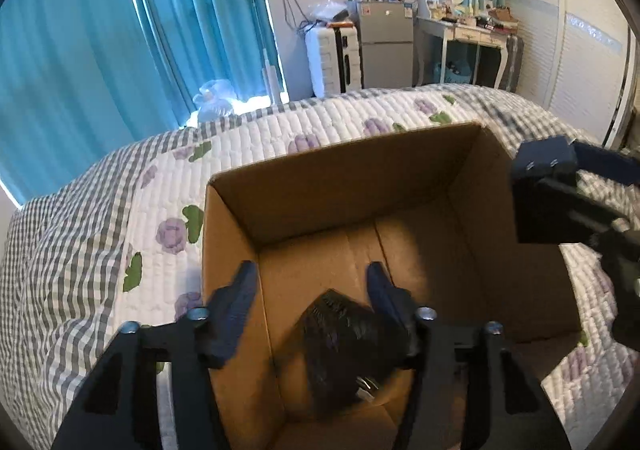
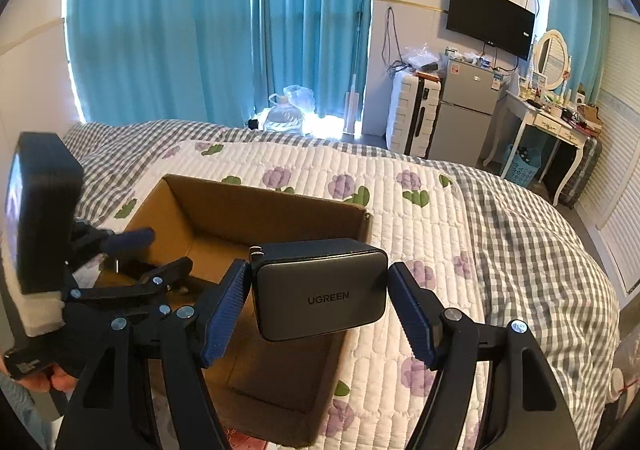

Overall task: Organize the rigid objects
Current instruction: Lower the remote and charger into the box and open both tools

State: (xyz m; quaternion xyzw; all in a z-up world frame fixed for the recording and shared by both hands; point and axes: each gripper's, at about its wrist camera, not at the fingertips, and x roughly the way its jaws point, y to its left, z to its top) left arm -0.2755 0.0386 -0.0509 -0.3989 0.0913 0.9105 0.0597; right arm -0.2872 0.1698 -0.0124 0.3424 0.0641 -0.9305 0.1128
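The right hand-held gripper [image 2: 318, 302] clamps a charger [image 2: 322, 288] above the box [image 2: 256, 209] on the bed [image 2: 500, 250], ready to drop it in; the left hand-held gripper [image 1: 312, 282] hangs wide open and empty inside the box, over a dark object [image 1: 348, 346].

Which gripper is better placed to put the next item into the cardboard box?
Right. The right gripper has the UGREEN charger between its fingers above the cardboard box, ready to drop. The left gripper is open over a black item in the box.

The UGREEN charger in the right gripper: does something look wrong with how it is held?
Yes. The UGREEN charger sits tilted between the right gripper fingers. Only the left pad touches it; a gap shows at the right pad. It hangs above the cardboard box.
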